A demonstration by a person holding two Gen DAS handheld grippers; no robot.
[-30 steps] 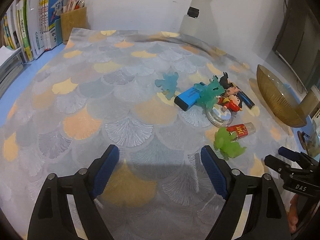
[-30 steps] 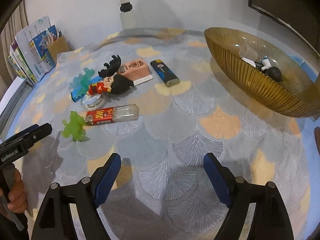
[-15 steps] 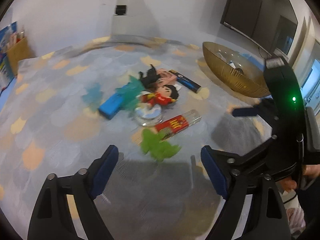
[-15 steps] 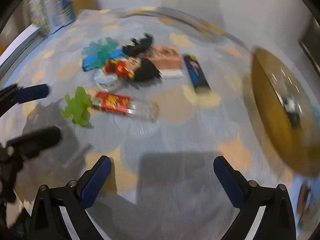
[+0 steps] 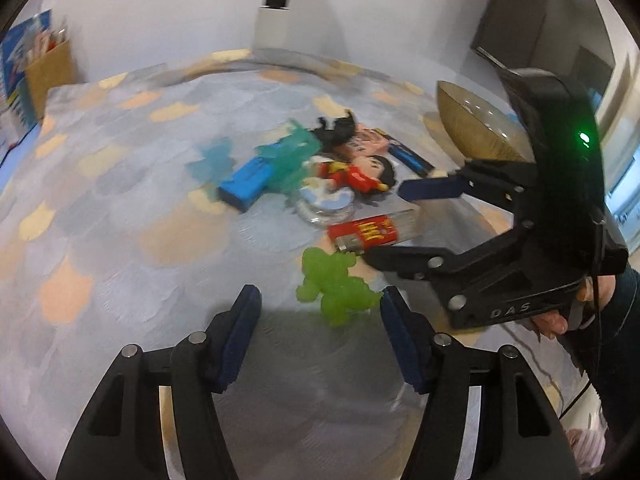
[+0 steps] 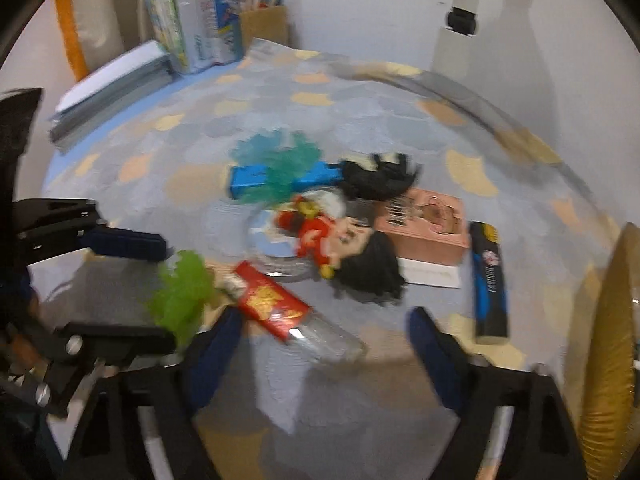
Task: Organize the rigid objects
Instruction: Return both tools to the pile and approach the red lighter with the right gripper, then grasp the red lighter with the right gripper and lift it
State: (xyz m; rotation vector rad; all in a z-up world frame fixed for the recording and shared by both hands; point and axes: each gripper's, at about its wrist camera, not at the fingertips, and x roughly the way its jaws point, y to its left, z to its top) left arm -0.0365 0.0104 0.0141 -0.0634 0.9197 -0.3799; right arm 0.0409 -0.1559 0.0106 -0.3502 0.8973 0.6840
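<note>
The right wrist view is smeared with motion blur, so the teal figures over the blue box have no readable outline. The gold bowl is cut by that view's right edge, and in the left wrist view the right gripper hides its near side. The bowl's contents cannot be made out.

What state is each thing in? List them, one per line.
left gripper: open, empty, fingers either side of the green toy
right gripper: open, empty, low over the lighter
green toy: lying on the cloth, ungrasped
red-labelled clear lighter: lying flat
red-dressed doll: on its side
dark blue lighter: lying flat
amber bowl: upright, contents unclear
</note>
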